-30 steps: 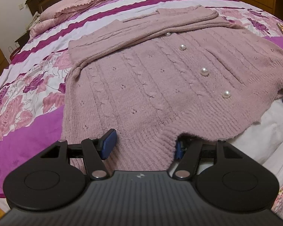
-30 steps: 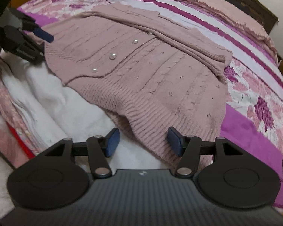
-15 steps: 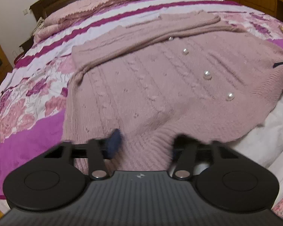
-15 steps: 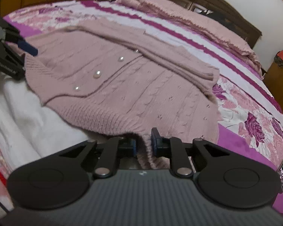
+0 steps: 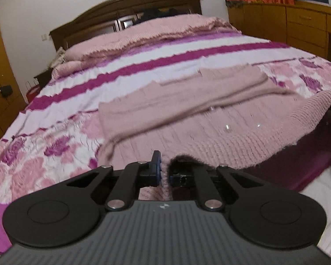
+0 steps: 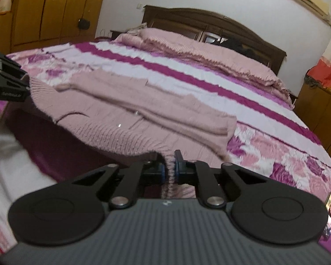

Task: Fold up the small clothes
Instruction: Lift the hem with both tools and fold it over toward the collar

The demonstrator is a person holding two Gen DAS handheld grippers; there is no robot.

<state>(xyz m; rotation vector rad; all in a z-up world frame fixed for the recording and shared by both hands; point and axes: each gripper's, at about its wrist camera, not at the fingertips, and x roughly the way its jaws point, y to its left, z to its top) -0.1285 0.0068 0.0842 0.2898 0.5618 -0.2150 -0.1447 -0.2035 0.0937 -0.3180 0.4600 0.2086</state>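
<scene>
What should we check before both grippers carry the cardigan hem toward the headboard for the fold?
1. Left gripper pinches the ribbed hem of the pink knit cardigan: ok, knit sits between shut pads.
2. Right gripper pinches the hem at the other corner: ok, its jaws have just closed on the knit.
3. Hem lifted off the bedspread: ok, dark shadow shows under the raised edge.
4. Sleeves folded across the chest: ok, both lie flat on the body.
5. Landing area near the collar free of other items: ok, only striped bedspread there.
6. Both knit layers caught in each pinch: cannot tell.
</scene>
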